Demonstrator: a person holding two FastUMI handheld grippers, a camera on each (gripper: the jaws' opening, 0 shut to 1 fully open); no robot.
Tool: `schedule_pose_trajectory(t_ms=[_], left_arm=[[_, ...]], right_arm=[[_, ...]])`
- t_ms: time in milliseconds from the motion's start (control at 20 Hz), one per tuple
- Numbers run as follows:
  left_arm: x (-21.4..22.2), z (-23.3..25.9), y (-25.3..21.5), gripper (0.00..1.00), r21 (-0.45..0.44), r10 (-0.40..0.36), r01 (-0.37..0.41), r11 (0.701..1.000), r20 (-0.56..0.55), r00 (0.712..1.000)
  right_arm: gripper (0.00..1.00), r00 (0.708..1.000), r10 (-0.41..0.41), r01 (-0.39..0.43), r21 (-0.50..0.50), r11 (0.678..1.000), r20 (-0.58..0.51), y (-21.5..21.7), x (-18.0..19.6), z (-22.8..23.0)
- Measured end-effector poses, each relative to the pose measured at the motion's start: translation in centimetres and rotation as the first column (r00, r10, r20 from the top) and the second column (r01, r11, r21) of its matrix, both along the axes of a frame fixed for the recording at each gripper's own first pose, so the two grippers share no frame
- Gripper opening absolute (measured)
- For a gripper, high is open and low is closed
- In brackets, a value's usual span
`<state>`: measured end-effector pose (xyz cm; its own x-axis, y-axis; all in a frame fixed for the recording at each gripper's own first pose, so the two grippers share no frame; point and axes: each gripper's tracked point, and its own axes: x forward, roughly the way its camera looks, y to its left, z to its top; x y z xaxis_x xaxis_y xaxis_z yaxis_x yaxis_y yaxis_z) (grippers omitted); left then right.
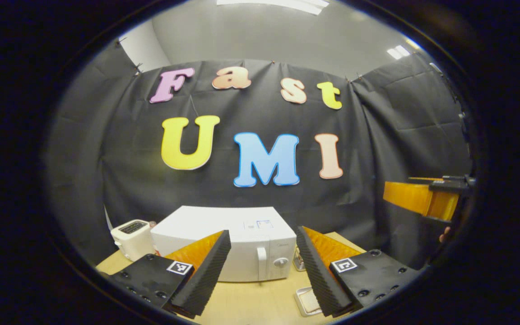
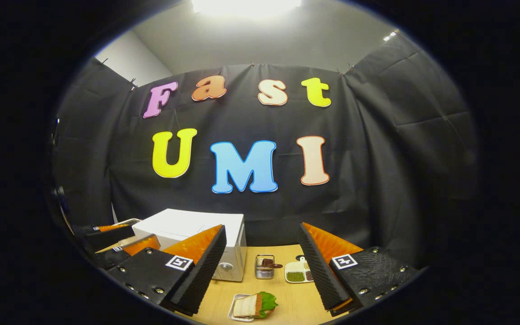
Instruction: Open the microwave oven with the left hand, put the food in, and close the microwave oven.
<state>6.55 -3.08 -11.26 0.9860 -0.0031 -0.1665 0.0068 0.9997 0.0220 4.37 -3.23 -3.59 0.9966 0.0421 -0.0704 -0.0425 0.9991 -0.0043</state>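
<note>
Both grippers hang raised over the table point(image 2: 287, 298), fingers spread wide, gripping nothing. Left gripper point(image 1: 263, 266): microwave point(image 1: 237, 243) straight ahead between its fingers, door shut, handle point(image 1: 262, 262) just left of the dial point(image 1: 280, 262); toaster point(image 1: 132, 238) beyond its left finger. Right gripper point(image 2: 262, 266): sandwich on small tray point(image 2: 253, 307) below and between its fingers, well short of a grasp; wire basket point(image 2: 264, 266) and divided dish point(image 2: 298, 271) ahead.

Risks, judged: left finger slipping off the slim handle, or nudging the dial beside it; sandwich sliding off its tray if pinched unevenly. Both held level, pointing forward, high above the work.
</note>
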Motion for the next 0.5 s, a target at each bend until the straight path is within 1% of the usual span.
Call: schedule_pose_trajectory(t_ms=[100, 150, 200, 250, 300, 400, 450, 500], left_arm=[[1.1, -3.3, -0.2, 0.96, -0.005, 0.001, -0.002, 1.000, -0.060, 0.998], [1.8, -5.1, -0.5, 0.93, -0.012, -0.003, 0.002, 1.000, -0.087, 0.996], [2.7, -6.6, -0.4, 0.96, -0.009, 0.006, -0.007, 1.000, -0.114, 0.993], [3.4, -8.1, 0.0, 0.94, -0.003, 0.019, -0.019, 1.000, -0.132, 0.991], [4.3, -9.6, 0.3, 0.96, -0.002, 0.030, -0.031, 1.000, -0.155, 0.988], [6.2, -12.3, 0.6, 0.94, -0.011, 0.047, -0.051, 0.999, -0.194, 0.980], [7.2, -13.8, 0.7, 0.96, -0.011, 0.057, -0.061, 0.998, -0.218, 0.974], [8.2, -15.2, 0.8, 0.96, -0.010, 0.066, -0.070, 0.997, -0.245, 0.967]], right_arm=[[0.96, 1.000, -0.019, 0.019, 0.001, 1.000, -0.014, -1.1, 0.3, -0.6], [0.96, 0.999, -0.026, 0.026, 0.000, 1.000, -0.024, -1.5, 0.4, -1.1], [0.96, 0.999, -0.031, 0.031, -0.012, 0.999, -0.030, -1.8, 0.5, -1.5], [0.96, 0.999, -0.031, 0.030, -0.027, 0.999, -0.032, -2.3, 0.5, -1.8], [0.96, 0.999, -0.026, 0.024, -0.041, 0.999, -0.028, -2.5, 0.5, -1.9], [0.96, 0.999, -0.025, 0.023, -0.062, 0.998, -0.026, -3.1, 0.8, -2.2], [0.96, 0.999, -0.027, 0.025, -0.071, 0.997, -0.033, -3.5, 1.0, -2.6], [0.96, 0.999, -0.026, 0.023, -0.071, 0.997, -0.042, -3.7, 1.3, -2.9]])
